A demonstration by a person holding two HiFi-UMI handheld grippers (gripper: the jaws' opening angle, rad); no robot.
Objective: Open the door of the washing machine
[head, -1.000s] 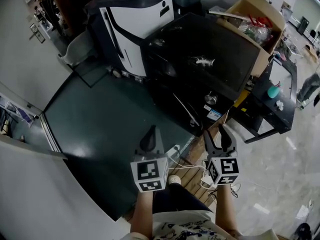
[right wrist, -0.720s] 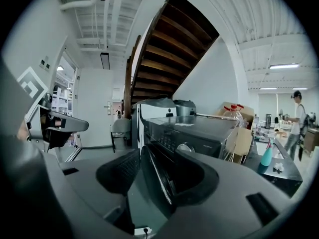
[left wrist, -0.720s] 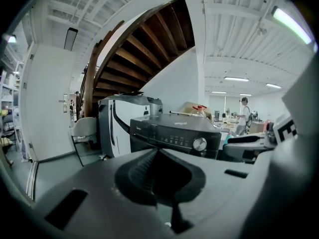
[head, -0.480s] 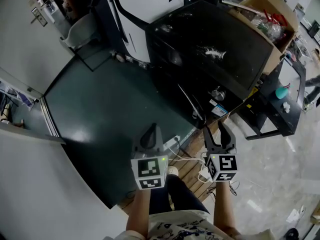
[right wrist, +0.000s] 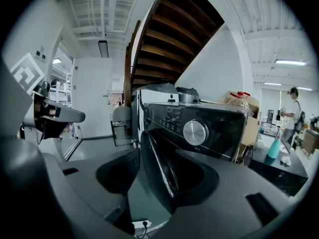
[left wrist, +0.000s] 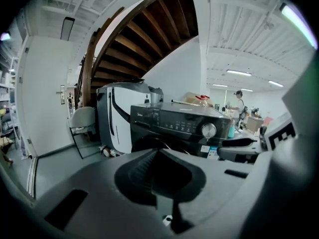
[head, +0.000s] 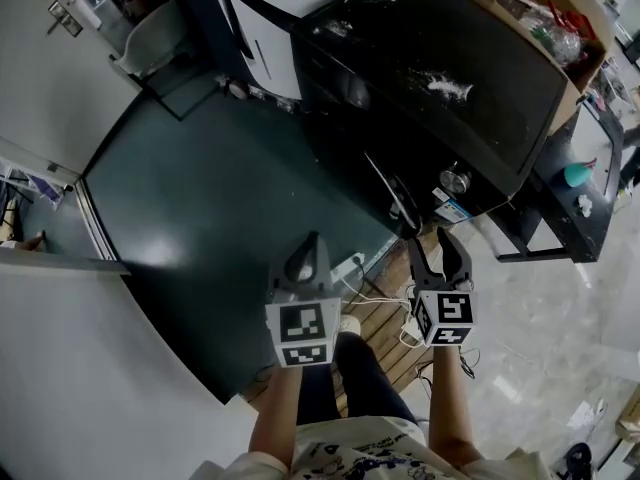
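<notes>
Washing machine (head: 450, 78) is black, front-loading, straight ahead of both grippers, with its control dial (right wrist: 195, 132) at the front top corner. Its door (head: 385, 190) looks ajar, free edge swung out toward the person. Right gripper (head: 438, 251) sits just in front of that edge at the machine's front right. Its jaws are spread wide with nothing clamped. In the right gripper view the door edge lines up in the gap between them, but I can't tell if there's contact. Left gripper (head: 305, 263) is beside it, further from the machine, over the green floor (head: 200, 218). Its jaws are closed together and empty. White appliance (head: 290, 8) stands just left of the machine, cardboard box (head: 560, 18) behind it.
</notes>
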